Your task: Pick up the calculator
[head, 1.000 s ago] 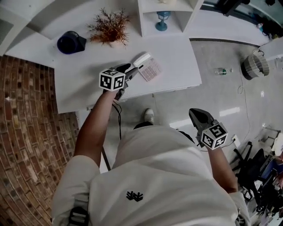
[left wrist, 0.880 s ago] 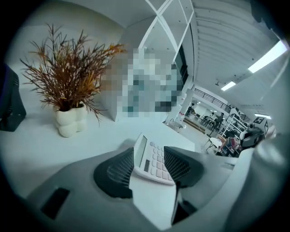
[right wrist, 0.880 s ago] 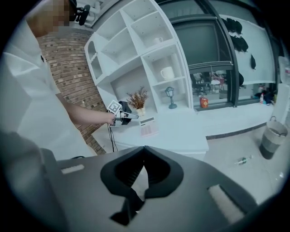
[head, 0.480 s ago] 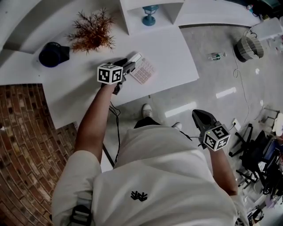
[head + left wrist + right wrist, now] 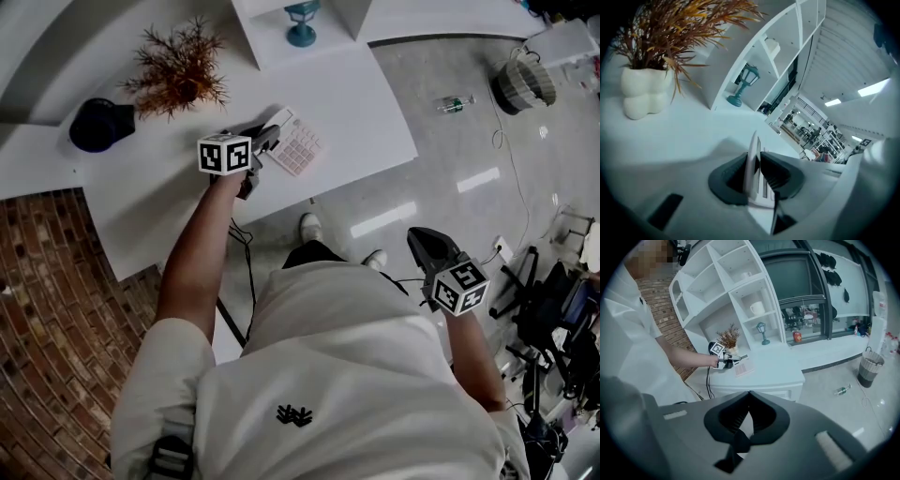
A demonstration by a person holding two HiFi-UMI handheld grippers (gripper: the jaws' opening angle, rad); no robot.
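No text, label or number can be read anywhere.

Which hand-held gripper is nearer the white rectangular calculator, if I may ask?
Left. The left hand-held gripper, jaws having just closed further, grips the white calculator; the right hand-held gripper hangs beyond the desk edge.

Left tongs (image 5: 758, 159), wide at the calculator (image 5: 300, 147) a second ago, now tight on its edge.

Head view looks down; gripper views share the desk (image 5: 366, 103).
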